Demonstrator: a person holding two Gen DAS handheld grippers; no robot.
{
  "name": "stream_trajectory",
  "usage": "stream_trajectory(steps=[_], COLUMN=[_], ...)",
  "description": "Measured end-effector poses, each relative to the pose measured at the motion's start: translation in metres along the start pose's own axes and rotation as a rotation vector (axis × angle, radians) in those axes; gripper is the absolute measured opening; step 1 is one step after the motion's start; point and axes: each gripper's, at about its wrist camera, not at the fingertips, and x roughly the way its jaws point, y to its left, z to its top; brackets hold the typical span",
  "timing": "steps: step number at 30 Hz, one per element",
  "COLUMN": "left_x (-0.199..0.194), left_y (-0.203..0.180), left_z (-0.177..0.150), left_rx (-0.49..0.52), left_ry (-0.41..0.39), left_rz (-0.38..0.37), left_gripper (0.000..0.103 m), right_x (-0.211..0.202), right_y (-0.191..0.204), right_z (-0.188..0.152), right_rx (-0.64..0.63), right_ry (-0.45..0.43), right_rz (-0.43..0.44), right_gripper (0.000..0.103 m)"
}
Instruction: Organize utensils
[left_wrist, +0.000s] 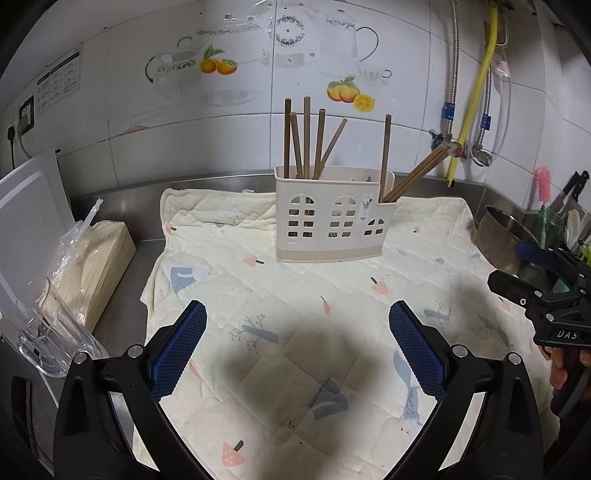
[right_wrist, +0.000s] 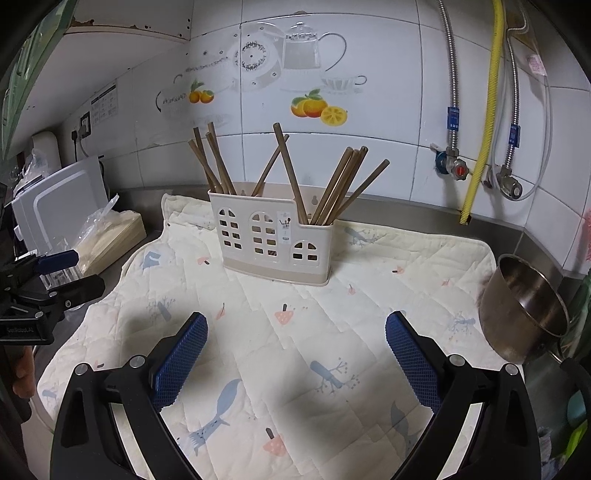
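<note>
Holding both tools back over the quilted cloth (left_wrist: 295, 295) on the tabletop (left_wrist: 147, 236), I keep the left hand-held gripper (left_wrist: 297, 317) and the right hand-held gripper (right_wrist: 296, 325) spread apart and empty. The chopsticks (right_wrist: 332, 184) stand leaning in the utensil holder (right_wrist: 277, 240) at the far side of the cloth, near the wall, sorted across its compartments; none lies loose on the cloth, so I judge the organizing done.

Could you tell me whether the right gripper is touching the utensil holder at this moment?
Apart. The right wrist view shows the right gripper open, with bare quilted mat between it and the utensil holder.
</note>
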Motion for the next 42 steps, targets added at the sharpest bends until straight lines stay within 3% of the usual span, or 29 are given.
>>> stream_trajectory(steps=[42], left_x=[0.0083], left_y=[-0.0018], left_z=[-0.0087], left_rx=[-0.012], left_ry=[0.027], left_rz=[-0.012], left_gripper=[0.098], right_x=[0.0074], right_y=[0.0064], right_z=[-0.0095], right_rx=[0.001], right_ry=[0.024], right_rz=[0.020], right_gripper=[0.096])
